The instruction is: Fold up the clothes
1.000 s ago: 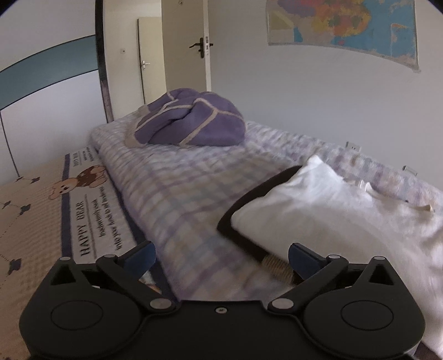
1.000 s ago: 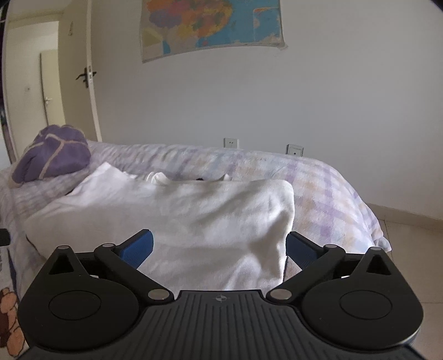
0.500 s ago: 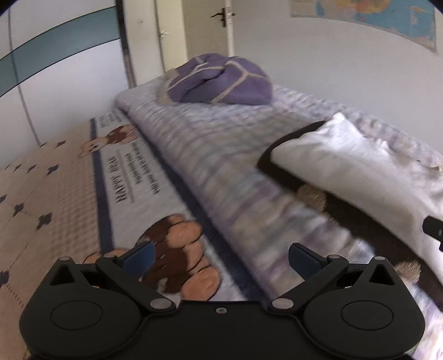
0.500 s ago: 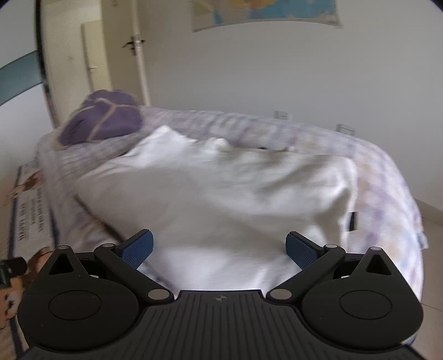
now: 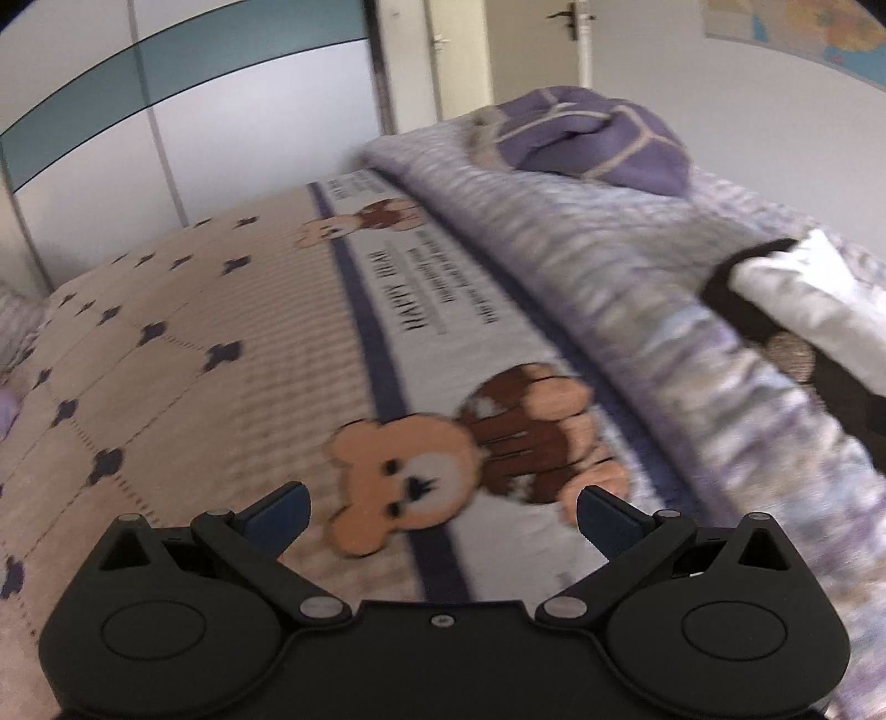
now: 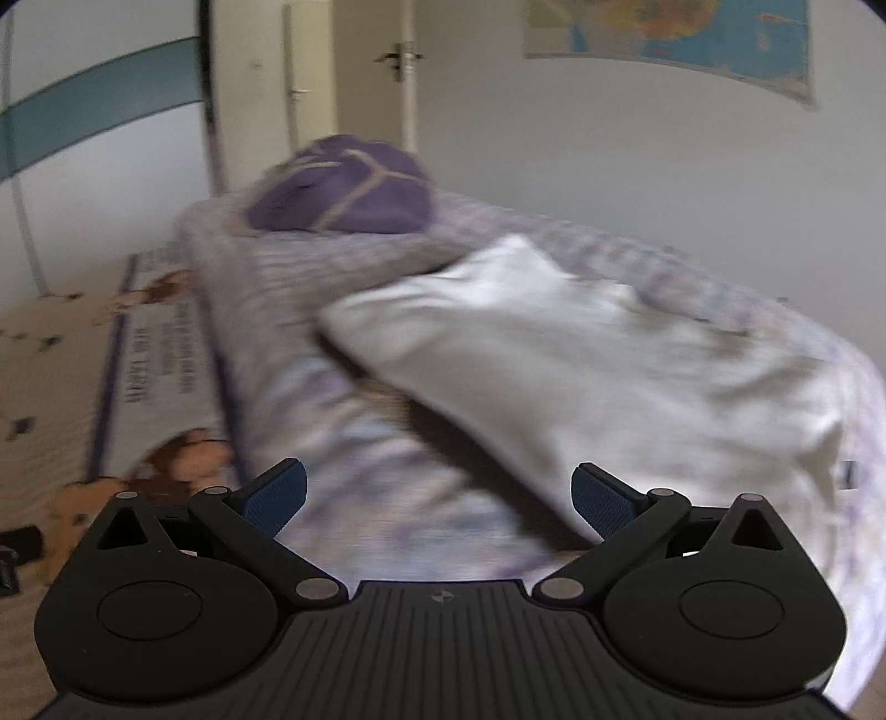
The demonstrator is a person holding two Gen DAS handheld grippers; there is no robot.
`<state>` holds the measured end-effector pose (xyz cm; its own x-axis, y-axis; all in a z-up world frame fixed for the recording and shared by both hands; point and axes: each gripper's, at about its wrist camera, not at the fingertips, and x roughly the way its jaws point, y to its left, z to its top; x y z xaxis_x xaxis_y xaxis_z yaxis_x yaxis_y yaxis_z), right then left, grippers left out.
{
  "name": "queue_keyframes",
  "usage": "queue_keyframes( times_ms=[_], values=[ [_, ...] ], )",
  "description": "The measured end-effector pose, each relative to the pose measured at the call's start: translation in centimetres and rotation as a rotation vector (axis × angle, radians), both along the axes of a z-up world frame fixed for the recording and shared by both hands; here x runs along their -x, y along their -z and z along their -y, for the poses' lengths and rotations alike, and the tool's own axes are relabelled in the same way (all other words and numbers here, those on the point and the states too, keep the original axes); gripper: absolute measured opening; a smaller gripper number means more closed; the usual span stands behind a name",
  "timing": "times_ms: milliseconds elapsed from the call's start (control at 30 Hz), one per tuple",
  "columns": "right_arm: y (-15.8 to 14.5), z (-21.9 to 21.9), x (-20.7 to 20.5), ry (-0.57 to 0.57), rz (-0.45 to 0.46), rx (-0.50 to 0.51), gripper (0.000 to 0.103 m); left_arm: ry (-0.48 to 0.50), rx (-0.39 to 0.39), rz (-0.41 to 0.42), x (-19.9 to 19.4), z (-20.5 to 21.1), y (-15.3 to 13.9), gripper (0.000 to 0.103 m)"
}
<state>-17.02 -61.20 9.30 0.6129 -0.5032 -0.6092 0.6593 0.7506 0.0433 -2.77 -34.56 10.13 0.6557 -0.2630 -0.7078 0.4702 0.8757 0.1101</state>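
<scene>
Both hand-held grippers leftward, white garment rightward.

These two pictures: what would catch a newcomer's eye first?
Probably the cartoon teddy bear on the beige blanket, right before the open left gripper. Next, the white garment spread on the checked bed ahead of the open right gripper, with a purple bundle behind it.

You see a bed with a lilac checked cover, blurred. Beside it lies a beige rug printed with 2 bears. A door stands behind, and a map hangs on the wall.
</scene>
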Motion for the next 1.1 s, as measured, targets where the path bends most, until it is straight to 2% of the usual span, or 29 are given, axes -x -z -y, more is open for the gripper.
queue_keyframes(
  times_ms=[267,567,733,967,1100],
  values=[
    [-0.7,-6.6,-4.3,-0.161,-0.016,0.021,0.103,-0.103,-0.013,0.007,-1.8,-6.7,-0.7,0.102],
    [0.4,-14.0,-8.8,-0.305,-0.03,0.017,0.103,-0.22,-0.029,0.001,-3.2,-15.0,0.1,0.102],
    [0.9,-18.1,-10.4,-0.373,-0.055,0.04,0.103,-0.277,-0.027,-0.004,-3.6,-19.9,1.0,0.102],
    [2.4,-22.9,-11.8,-0.45,-0.046,0.05,0.103,-0.348,0.019,-0.002,-4.3,-26.2,3.9,0.102],
    [3.6,-26.3,-12.3,-0.53,-0.077,0.126,0.103,-0.385,0.032,-0.001,-4.7,-29.4,5.6,0.102]
  ],
)
